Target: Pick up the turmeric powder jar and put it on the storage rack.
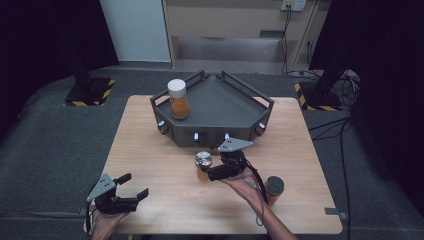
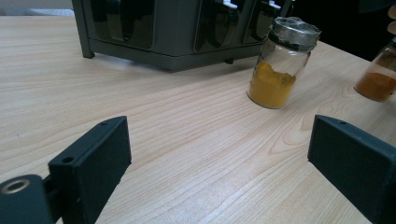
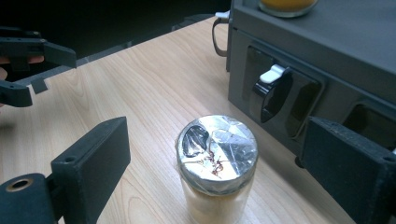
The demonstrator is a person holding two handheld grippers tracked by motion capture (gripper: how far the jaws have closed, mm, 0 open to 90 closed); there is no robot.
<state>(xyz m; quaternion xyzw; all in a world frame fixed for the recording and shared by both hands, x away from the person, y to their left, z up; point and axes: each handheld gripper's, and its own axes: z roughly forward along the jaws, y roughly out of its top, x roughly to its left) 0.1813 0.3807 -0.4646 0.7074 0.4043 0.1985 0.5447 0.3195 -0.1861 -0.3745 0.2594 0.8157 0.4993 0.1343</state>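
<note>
A small glass jar (image 1: 203,161) with a foil-covered top and yellow-orange powder stands on the table in front of the dark grey rack (image 1: 235,107). My right gripper (image 1: 206,173) is open around it; in the right gripper view the jar (image 3: 215,186) stands between the two spread jaws of the gripper (image 3: 219,142), apart from both. My left gripper (image 1: 134,186) is open and holds nothing near the table's front left. In the left gripper view the same jar (image 2: 281,63) stands ahead and to the right of the gripper (image 2: 219,154). A white-lidded jar (image 1: 178,99) of orange powder sits on the rack.
A third jar (image 1: 274,186) with a dark brown lid stands right of my right forearm, and shows at the edge as jar (image 2: 379,77). The rack's front wall (image 3: 299,93) with its latches is close behind the foil-topped jar. Bare wooden table (image 1: 165,200) lies between the grippers.
</note>
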